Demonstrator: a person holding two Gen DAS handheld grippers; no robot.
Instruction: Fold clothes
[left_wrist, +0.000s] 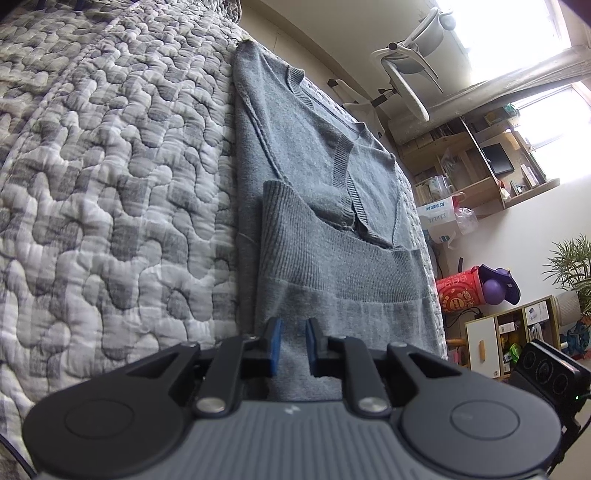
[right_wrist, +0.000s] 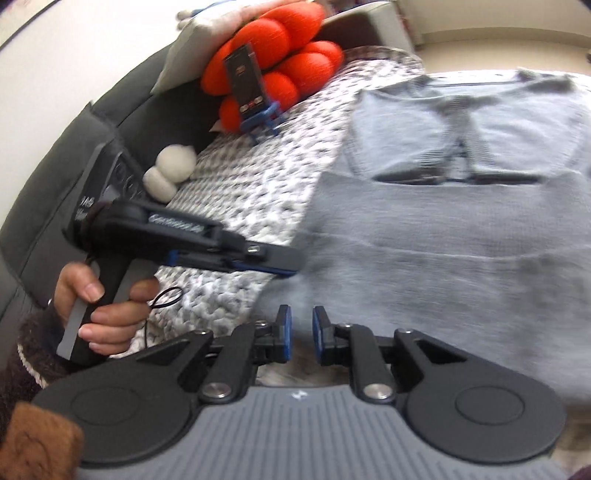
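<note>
**Both claws parted at the near end of the folded grey sweater**

The left gripper (left_wrist: 293, 347) has its blue-padded fingers set apart with a narrow gap, holding nothing; grey knit shows between and under them. The right gripper (right_wrist: 300, 339) is parted the same way, hovering at the sweater's near edge, though that view is motion-blurred.

Only the right wrist view shows the left gripper from outside (right_wrist: 284, 258), held in the person's left hand (right_wrist: 103, 310), its tips reaching the sweater's left border, with white lettering on its side too blurred to read. That view also shows a red cushion (right_wrist: 273, 48) and a phone on a blue stand (right_wrist: 245, 83) far ahead to the left. Only the left wrist view shows the white office chair (left_wrist: 410, 62), wooden shelves (left_wrist: 476, 158) and a red printed bucket (left_wrist: 460, 291) off to the right; its print is not legible.

The grey sweater (left_wrist: 332, 258) lies on the quilted bedspread (left_wrist: 110, 184), long axis running straight away from both claws, collar at the far end, ribbed hem folded up across its middle.
</note>
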